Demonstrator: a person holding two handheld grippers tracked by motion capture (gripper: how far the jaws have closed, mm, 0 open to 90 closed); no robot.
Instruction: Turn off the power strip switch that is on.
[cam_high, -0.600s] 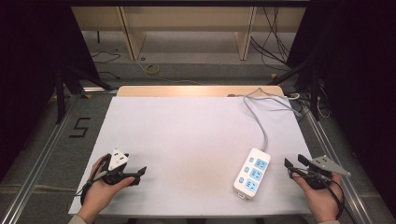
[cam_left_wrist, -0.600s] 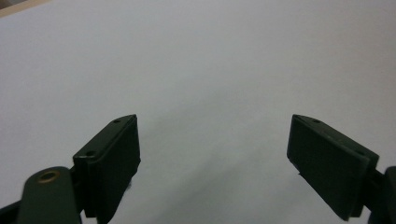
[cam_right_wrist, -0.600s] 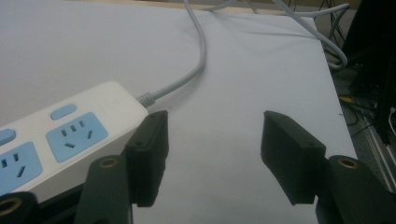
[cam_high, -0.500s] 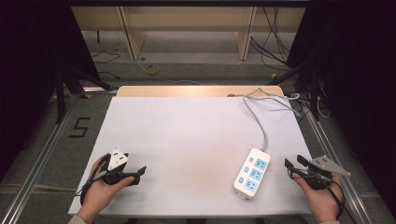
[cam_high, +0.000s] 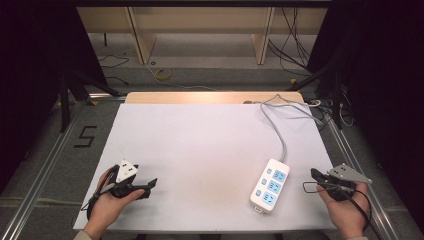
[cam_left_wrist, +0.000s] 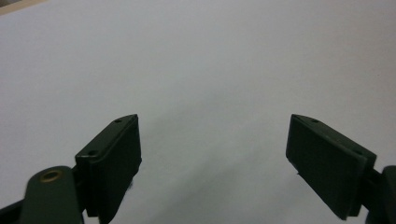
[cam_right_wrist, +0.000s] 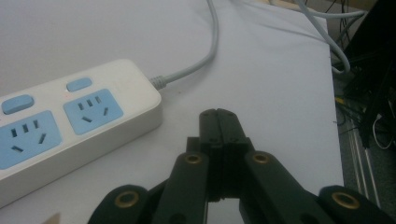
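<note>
Altogether: one power strip (cam_high: 270, 185) (three blue sockets), two hand-held grippers.

The power strip (cam_right_wrist: 70, 121) looks like smooth glossy white plastic on a matt white table (cam_high: 200, 145).

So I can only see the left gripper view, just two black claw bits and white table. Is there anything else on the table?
Observer: Yes, a white power strip with blue sockets lies near the right edge of the table.
Operator: Is the other claw holding it?
Observer: No. In the right gripper view the right claw is shut and empty, pointing past the end of the strip where its cord comes out.
Operator: Where does the cord go?
Observer: The grey cord runs away from the person and off the table's far right corner.
Operator: And where's my claw?
Observer: The left claw sits open near the table's front left, far from the strip.
</note>
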